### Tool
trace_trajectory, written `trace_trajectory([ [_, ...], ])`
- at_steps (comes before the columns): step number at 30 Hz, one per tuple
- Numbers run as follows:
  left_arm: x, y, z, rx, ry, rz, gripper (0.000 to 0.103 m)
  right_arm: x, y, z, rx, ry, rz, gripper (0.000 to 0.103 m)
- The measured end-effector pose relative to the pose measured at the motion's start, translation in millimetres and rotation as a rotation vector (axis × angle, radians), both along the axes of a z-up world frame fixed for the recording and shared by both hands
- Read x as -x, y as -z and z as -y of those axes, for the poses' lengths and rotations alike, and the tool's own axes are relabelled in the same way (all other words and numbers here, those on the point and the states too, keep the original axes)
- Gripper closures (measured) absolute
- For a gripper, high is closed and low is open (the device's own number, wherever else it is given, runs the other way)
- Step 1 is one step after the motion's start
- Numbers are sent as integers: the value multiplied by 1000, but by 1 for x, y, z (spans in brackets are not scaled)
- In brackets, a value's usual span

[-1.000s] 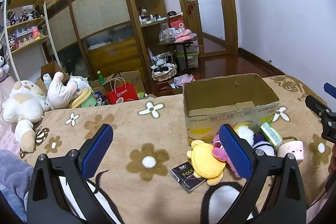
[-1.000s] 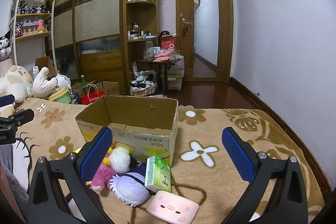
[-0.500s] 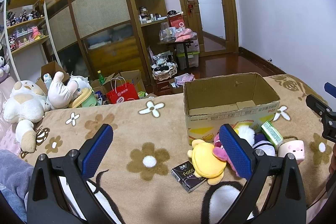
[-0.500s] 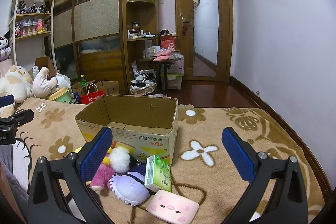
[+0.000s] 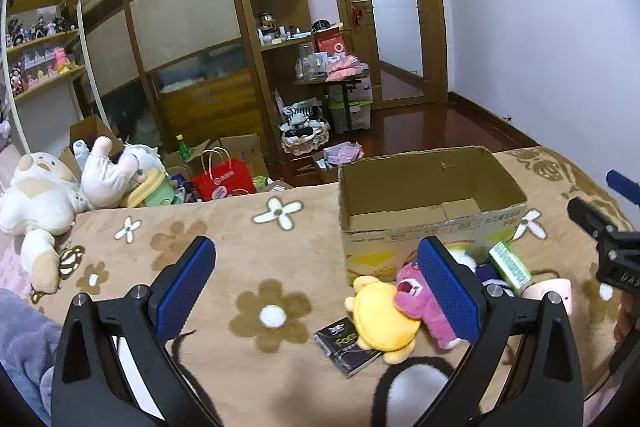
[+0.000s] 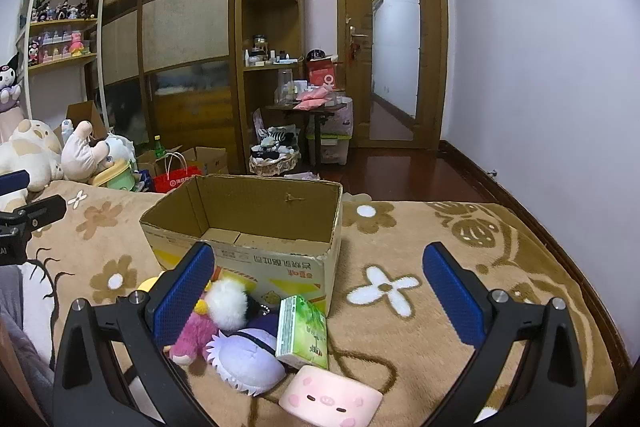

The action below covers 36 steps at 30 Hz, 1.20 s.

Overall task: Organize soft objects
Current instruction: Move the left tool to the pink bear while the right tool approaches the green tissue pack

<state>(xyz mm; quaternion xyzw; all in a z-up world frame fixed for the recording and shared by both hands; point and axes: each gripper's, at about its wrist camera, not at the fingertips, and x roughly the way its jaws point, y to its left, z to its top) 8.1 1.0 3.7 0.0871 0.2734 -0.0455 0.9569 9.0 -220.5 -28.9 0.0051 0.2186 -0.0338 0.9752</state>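
Observation:
An open cardboard box point(image 5: 432, 223) point(image 6: 248, 251) stands on the flowered blanket, empty inside. In front of it lie a yellow plush point(image 5: 384, 311), a pink plush point(image 5: 424, 303) point(image 6: 192, 339), a white pompom point(image 6: 228, 303), a purple plush point(image 6: 244, 355), a green tissue pack point(image 6: 302, 331) point(image 5: 510, 265), a pink pig squishy point(image 6: 330, 399) and a black packet point(image 5: 346, 345). My left gripper point(image 5: 316, 283) is open and empty, left of the pile. My right gripper point(image 6: 320, 291) is open and empty, above the pile's right side.
Large white plush toys point(image 5: 44, 203) lie at the blanket's far left edge. Beyond the bed are a red bag point(image 5: 224, 181), floor boxes, a wardrobe and shelves. The blanket point(image 6: 420, 291) spreads right of the box. The right gripper's tip point(image 5: 600, 227) shows at the left view's right edge.
Both views have shifted very slightly; the objects and the open grippers stay as they were.

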Motion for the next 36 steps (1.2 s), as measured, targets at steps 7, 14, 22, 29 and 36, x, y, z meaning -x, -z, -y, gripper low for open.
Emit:
trace_trajectory([
  [7, -23, 4, 20, -11, 6, -33, 3, -16, 7, 0, -27, -28, -55, 0],
  [14, -46, 19, 41, -24, 18, -93, 3, -38, 23, -1, -47, -42, -137, 0],
  [22, -60, 42, 62, -71, 56, -145, 3, -62, 42, 7, -80, -62, -226, 0],
  [29, -68, 60, 76, -102, 87, -187, 3, -74, 54, 15, -89, -59, -278, 0],
  [36, -70, 85, 95, -139, 146, -270, 3, -83, 68, 19, -101, -33, -349, 0],
])
